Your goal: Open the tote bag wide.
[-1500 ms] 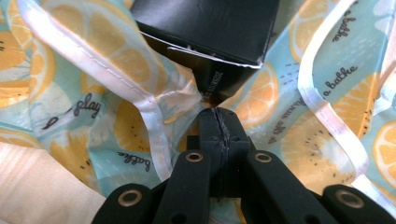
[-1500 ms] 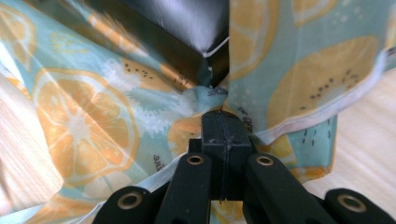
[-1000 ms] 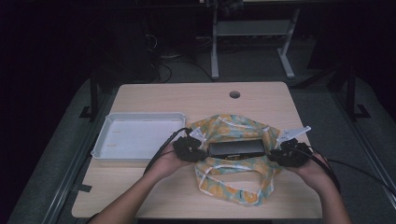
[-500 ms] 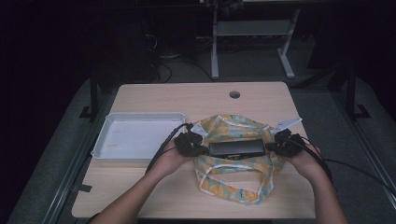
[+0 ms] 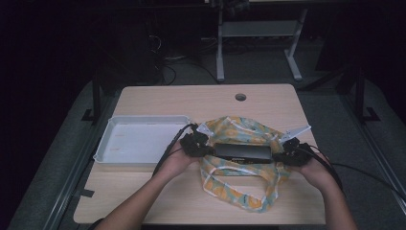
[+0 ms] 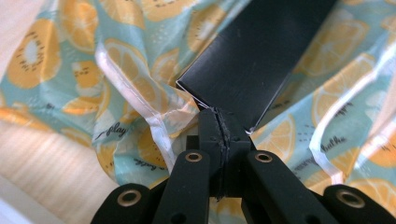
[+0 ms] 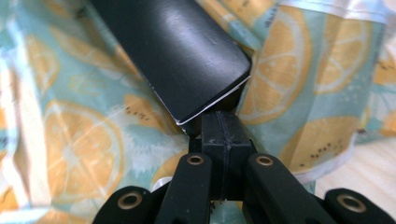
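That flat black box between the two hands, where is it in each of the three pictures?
High view: the black box lies centre, on the fruit-print bag.
Left gripper view: upper middle to right.
Right gripper view: upper middle.
Shared landmark: the fruit-print bag's orange slices around it.

The fruit-print bag (image 6: 116, 70) carries small script, with "play" legible and other words too blurred to read

Both tongs, left (image 5: 203, 149) and right (image 5: 280, 156), clamped.
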`<action>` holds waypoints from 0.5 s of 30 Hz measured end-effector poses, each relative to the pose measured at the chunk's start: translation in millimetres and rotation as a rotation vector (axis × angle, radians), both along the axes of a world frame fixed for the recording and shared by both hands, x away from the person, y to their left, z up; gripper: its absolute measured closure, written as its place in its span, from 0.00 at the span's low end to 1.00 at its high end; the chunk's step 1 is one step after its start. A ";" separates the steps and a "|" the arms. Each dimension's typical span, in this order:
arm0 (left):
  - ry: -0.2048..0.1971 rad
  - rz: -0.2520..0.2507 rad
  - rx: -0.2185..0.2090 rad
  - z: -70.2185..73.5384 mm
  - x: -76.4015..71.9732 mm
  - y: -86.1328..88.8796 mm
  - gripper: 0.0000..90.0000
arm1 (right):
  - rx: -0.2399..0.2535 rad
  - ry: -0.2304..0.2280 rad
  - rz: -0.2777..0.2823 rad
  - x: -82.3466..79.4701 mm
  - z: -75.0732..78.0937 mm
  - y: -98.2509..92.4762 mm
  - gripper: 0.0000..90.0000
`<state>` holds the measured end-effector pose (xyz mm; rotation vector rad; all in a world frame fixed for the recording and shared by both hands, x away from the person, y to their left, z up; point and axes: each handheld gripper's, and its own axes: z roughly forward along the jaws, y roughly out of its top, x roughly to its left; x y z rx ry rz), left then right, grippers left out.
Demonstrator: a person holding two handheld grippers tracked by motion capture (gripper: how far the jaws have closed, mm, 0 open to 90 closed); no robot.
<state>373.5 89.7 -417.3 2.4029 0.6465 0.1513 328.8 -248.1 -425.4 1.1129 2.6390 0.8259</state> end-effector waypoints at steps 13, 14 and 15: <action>-0.008 0.029 -0.076 1.2 13.4 11.8 0.97 | 0.004 0.012 0.121 -26.2 3.5 15.8 0.97; -0.008 0.025 -0.084 3.5 12.0 12.6 0.96 | 0.010 0.001 0.116 -26.7 6.9 14.7 0.95; -0.010 0.019 -0.092 6.1 10.8 13.8 0.96 | 0.020 -0.013 0.111 -27.3 10.6 13.4 0.92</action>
